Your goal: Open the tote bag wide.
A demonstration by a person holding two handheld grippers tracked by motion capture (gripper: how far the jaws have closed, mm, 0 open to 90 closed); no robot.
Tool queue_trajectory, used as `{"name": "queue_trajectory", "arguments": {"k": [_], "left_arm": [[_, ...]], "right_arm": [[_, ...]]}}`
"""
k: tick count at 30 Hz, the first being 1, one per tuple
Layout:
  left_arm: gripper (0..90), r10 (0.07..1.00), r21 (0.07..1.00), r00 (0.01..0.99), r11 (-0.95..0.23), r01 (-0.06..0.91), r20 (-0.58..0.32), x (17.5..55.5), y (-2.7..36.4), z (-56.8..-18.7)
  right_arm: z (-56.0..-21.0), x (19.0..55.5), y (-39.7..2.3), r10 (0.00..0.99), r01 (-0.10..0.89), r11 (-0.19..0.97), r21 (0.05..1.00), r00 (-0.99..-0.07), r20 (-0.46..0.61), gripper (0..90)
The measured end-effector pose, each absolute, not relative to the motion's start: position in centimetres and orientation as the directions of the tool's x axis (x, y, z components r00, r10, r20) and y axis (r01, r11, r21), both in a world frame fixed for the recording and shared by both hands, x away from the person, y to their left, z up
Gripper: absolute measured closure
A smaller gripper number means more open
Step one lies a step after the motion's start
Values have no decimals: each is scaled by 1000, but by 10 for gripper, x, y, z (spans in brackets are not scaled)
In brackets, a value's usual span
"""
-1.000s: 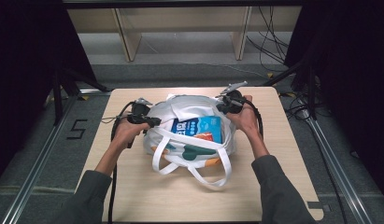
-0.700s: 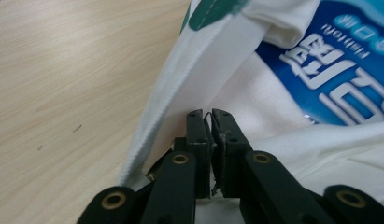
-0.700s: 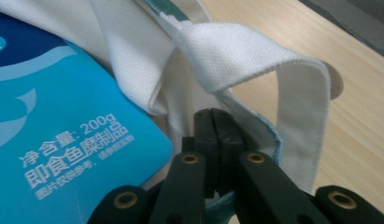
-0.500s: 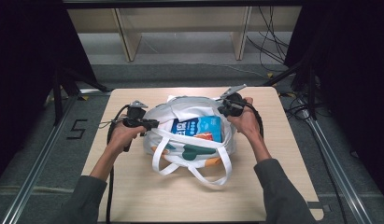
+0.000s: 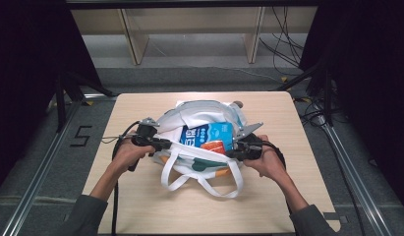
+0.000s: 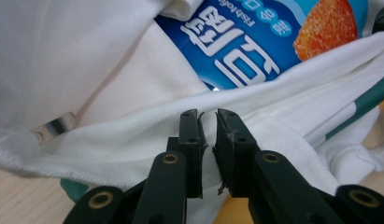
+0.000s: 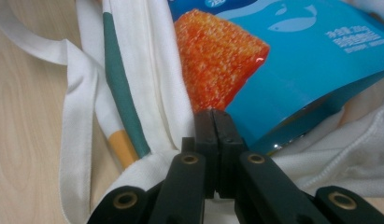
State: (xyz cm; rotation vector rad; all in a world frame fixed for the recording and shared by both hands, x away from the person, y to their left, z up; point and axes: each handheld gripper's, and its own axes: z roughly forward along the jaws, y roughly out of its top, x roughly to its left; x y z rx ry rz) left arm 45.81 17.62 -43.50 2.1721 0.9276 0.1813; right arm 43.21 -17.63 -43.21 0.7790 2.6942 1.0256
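White tote bag (image 5: 199, 147) lies mid-table (image 5: 140, 206), blue snack packet (image 5: 208, 133) inside its mouth. Left hand-held gripper (image 6: 208, 122), jaws slightly parted after opening a little, straddles the bag's rim. Right hand-held gripper (image 7: 213, 122) is clenched on the opposite rim.

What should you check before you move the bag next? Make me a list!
1. Right gripper jaws shut at the bag rim: ok.
2. Left gripper holds the rim: cannot tell; a thin gap shows between its jaws.
3. Packet inside the bag: ok, it shows through the open mouth.
4. Handles free of both grippers: ok, they lie loose on the table.
5. Bag away from the table's edges: ok.
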Motion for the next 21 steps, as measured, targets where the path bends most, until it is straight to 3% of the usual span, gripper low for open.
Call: {"name": "queue_trajectory", "arguments": {"k": [8,13,21], "left_arm": [[816,598,622,794,-581,525,-110,441,175,-434],[809,640,686,755,-484,542,-145,439,178,-431],[765,654,742,739,-413,529,-163,431,181,-422]], "right_arm": [[-427,434,-170,534,386,628,676,-846,-14,898],[-414,433,-175,572,377,562,736,-820,-18,889],[-403,431,-186,594,376,535,757,-804,-21,854]]}}
